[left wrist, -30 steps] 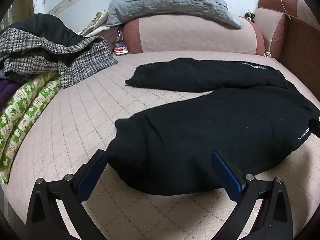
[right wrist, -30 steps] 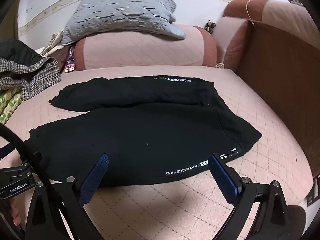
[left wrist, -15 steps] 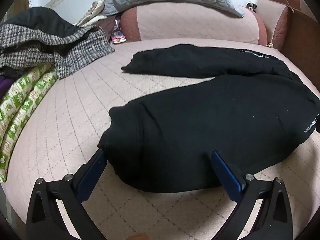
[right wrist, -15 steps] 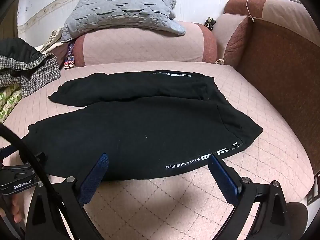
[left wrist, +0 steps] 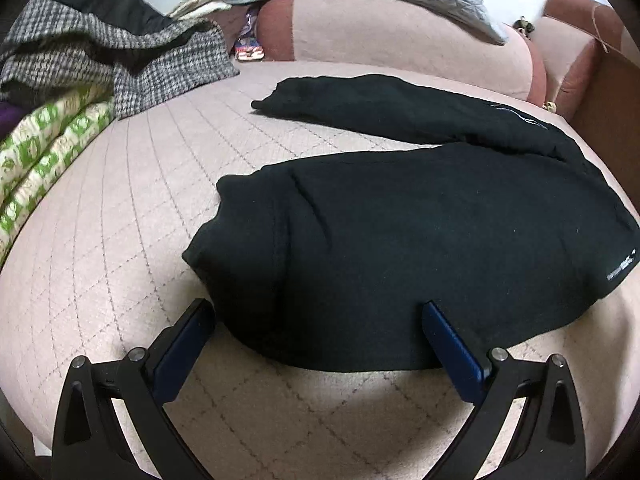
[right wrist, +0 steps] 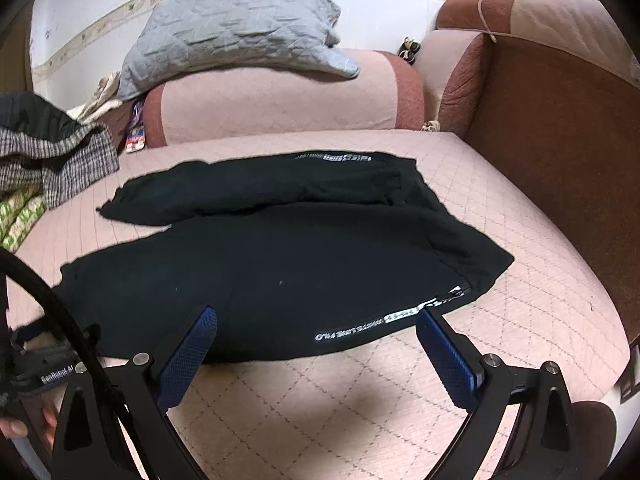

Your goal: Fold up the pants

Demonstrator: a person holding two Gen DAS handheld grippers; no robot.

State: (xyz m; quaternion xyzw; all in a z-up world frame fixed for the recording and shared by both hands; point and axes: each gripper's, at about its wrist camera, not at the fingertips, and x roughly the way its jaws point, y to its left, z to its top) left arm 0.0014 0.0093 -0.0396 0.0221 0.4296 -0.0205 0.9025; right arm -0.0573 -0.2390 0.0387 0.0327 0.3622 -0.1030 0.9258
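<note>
The pants point(left wrist: 420, 240) lie flat on the quilted sofa seat point(left wrist: 120, 240), one leg spread at 12 o'clock, the other nearest both tongs; the cloth appears thick, soft and limp, so it should sag when lifted. Left tongs point(left wrist: 318, 320) and right tongs point(right wrist: 316, 326) are spread, pinching nothing; take hold at the near edge. The printed lettering point(right wrist: 348, 330) is blurred.

pants point(left wrist: 420, 240) black, soft sweat fabric | unfolded, flat on quilted pink cushion | legs spread in a V, joined at right, cuffs pointing left | near leg broad with ribbed cuff at left end | far leg narrower | white lettering along near edge and far edge
</note>
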